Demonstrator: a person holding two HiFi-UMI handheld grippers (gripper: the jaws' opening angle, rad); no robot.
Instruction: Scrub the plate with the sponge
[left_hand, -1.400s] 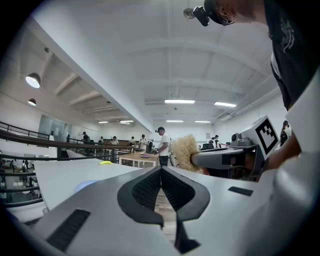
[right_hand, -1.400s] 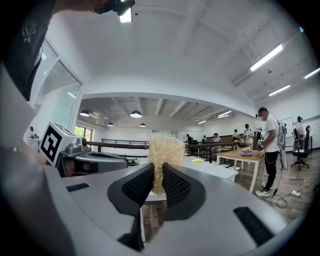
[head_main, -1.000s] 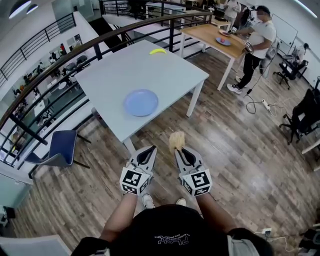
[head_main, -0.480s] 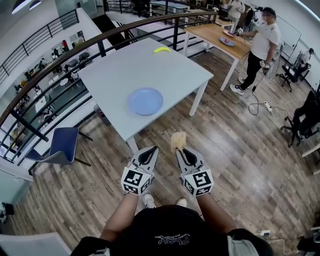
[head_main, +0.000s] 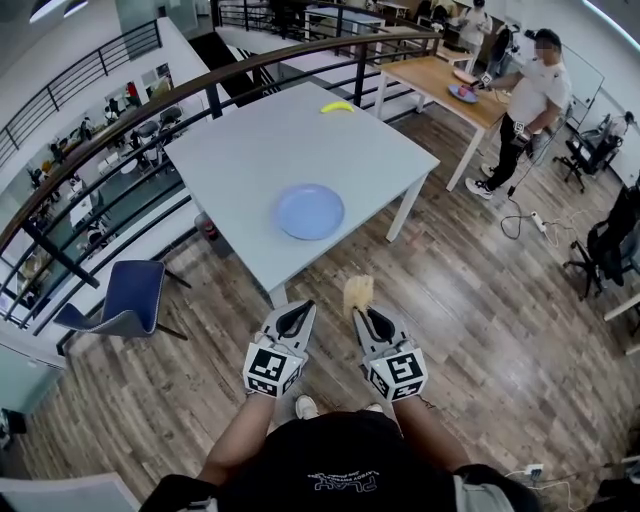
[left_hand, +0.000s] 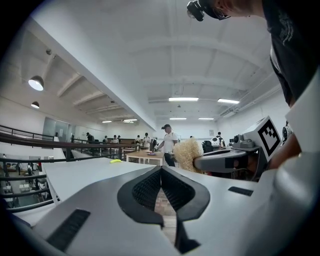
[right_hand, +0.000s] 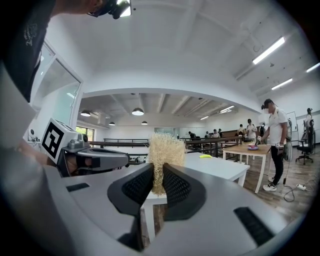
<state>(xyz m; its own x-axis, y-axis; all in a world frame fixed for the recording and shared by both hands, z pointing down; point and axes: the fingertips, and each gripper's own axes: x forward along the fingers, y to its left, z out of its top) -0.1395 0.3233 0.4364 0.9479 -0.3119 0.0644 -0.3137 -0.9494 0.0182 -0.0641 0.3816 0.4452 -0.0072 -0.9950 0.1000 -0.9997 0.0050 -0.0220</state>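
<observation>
Grey table (head_main: 250, 140) nearer than a second ago: walk-up under way. Blue plate (head_main: 309, 211) near its front edge, not yet reached. Loofah sponge (head_main: 358, 292) clamped in right gripper (head_main: 365, 316), over wooden floor, short of table. Left gripper (head_main: 297, 312) closed, empty. Scrubbing not started.

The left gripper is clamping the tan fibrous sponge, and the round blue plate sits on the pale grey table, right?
No: the right gripper clamps the tan fibrous sponge, as the right gripper view shows. The round blue plate sits on the pale grey table.
</observation>
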